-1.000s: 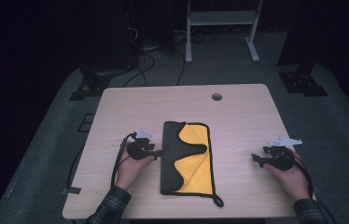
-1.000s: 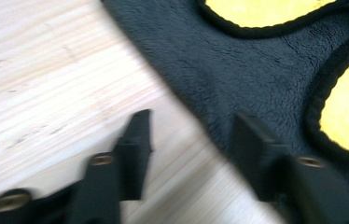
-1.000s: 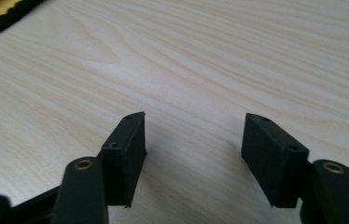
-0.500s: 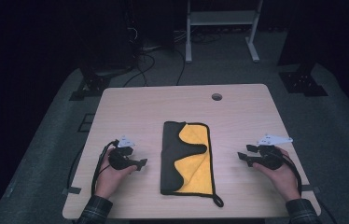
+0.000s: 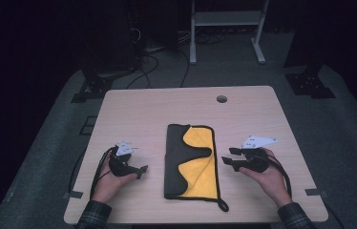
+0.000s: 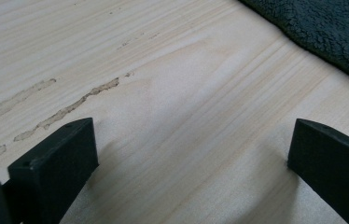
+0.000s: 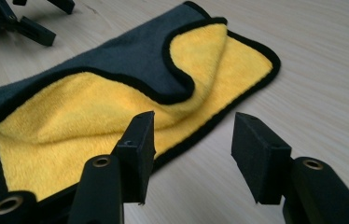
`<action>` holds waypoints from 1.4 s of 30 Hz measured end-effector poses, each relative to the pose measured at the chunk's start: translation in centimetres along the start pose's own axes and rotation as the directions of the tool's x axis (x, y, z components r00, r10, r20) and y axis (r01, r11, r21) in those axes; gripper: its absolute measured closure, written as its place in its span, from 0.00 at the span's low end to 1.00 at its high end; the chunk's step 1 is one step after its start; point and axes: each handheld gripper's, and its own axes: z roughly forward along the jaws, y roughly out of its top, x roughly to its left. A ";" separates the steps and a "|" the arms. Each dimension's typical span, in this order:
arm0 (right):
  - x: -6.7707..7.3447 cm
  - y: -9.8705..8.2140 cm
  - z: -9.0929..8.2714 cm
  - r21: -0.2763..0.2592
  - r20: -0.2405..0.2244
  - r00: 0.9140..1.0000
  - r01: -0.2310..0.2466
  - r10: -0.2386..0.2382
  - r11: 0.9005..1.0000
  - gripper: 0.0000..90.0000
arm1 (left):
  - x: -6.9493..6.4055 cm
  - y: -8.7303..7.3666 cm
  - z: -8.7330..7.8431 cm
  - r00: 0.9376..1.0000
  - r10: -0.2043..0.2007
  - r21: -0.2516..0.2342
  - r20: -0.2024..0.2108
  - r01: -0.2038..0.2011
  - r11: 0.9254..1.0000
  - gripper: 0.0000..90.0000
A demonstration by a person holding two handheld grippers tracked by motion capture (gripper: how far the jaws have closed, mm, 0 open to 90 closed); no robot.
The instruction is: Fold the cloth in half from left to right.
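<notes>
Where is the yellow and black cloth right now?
In the high view the cloth lies flat mid-table, between the left gripper and the right gripper, touching neither.

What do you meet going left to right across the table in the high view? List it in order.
Left claw → folded black and yellow cloth → right claw

A dim lab or studio: a lone wooden table (image 5: 133,114) on grey carpet (image 5: 343,124), amid cables (image 5: 143,71) and equipment stands (image 5: 226,28).
</notes>
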 end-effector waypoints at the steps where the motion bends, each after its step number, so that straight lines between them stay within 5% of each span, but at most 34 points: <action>1: 0.2 0.2 0.2 -0.001 -0.005 1.000 0.001 -0.001 1.000 0.54 | 0.0 0.0 0.0 1.000 -0.003 0.000 0.000 0.003 1.000 0.00; 17: 1.1 4.4 6.2 0.003 -0.036 0.999 0.020 -0.020 1.000 0.59 | 0.0 0.1 0.1 1.000 -0.009 0.000 -0.004 0.009 1.000 0.00; 30: 1.5 7.7 12.8 0.089 -0.047 0.998 0.047 -0.043 0.995 0.64 | 0.0 0.1 0.1 1.000 -0.010 -0.001 -0.007 0.010 1.000 0.00; 42: 1.7 8.1 16.7 0.175 -0.022 0.998 0.055 -0.052 0.983 0.69 | 0.0 0.1 0.1 1.000 -0.010 0.000 -0.008 0.010 1.000 0.00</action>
